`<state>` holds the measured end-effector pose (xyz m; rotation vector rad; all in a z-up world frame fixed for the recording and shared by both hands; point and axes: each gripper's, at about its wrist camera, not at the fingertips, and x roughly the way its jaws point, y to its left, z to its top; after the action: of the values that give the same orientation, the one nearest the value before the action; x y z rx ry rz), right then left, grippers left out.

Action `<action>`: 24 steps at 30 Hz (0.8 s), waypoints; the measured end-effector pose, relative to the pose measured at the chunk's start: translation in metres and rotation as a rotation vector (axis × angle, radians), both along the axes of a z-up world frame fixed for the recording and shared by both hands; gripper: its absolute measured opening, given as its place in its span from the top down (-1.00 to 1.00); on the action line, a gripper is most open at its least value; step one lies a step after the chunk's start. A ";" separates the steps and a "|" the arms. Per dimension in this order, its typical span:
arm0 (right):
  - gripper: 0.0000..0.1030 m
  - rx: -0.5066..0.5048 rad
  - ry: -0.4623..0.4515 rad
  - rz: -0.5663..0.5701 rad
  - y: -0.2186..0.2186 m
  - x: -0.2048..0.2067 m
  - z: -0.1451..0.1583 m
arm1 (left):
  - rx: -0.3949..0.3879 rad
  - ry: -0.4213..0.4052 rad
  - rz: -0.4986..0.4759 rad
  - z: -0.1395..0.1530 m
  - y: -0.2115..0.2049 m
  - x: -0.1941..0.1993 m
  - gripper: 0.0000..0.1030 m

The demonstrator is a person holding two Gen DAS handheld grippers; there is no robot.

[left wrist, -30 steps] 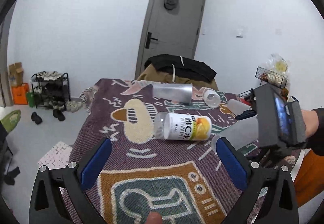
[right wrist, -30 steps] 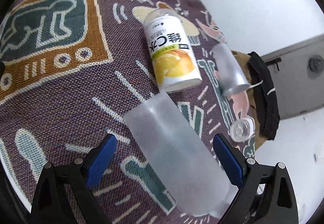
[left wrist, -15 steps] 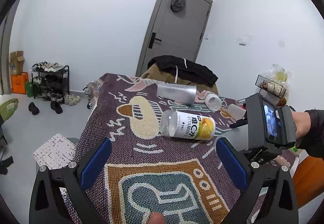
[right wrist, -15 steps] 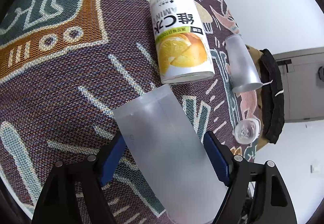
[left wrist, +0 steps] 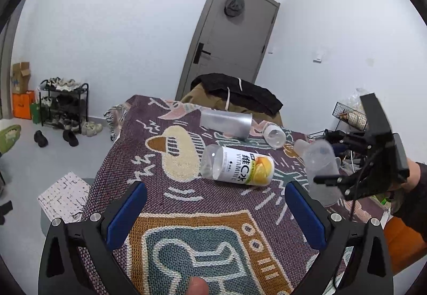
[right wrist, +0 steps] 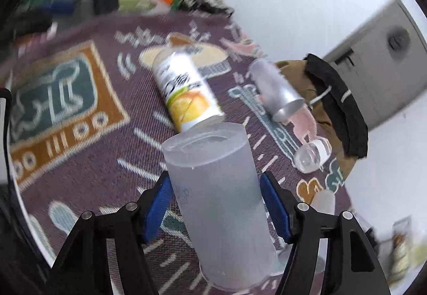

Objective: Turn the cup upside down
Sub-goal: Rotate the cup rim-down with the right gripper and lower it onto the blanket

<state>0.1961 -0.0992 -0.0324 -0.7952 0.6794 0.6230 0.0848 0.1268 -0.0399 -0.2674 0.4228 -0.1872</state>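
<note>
A frosted translucent cup [right wrist: 216, 196] is clamped between the blue pads of my right gripper [right wrist: 216, 204], lifted off the patterned cloth and tilted, its flat closed end pointing away from the camera. In the left wrist view the same cup [left wrist: 320, 169] hangs in the right gripper [left wrist: 339, 183] at the right edge of the table. My left gripper [left wrist: 213, 212] is open and empty, hovering above the near part of the cloth.
A vitamin-C bottle [left wrist: 237, 168] lies on its side mid-table. A second frosted cup [left wrist: 226, 123] and a small clear bottle [left wrist: 273, 135] lie further back. The table [left wrist: 138, 161] drops off at left. A chair with a dark jacket [left wrist: 237, 92] stands behind.
My right gripper closed on the lying frosted cup, lifted it off the cloth and swung it toward upright. The left gripper drew back and rose slightly.
</note>
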 end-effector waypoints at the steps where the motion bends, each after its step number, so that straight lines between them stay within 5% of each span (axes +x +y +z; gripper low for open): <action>1: -0.30 0.044 0.001 -0.012 -0.005 -0.002 0.005 | 0.004 -0.006 -0.001 0.001 -0.002 -0.002 -1.00; 13: -0.28 0.499 0.107 -0.098 -0.048 -0.012 0.036 | -0.010 -0.057 -0.026 0.013 -0.011 -0.011 -1.00; 24: -0.28 0.567 0.150 -0.179 -0.063 -0.015 0.002 | -0.028 -0.098 0.037 0.017 -0.025 -0.013 -1.00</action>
<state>0.1812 -0.1623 -0.0299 -0.1611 0.6567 0.6711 0.0715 0.1022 -0.0229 -0.2923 0.3186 -0.1691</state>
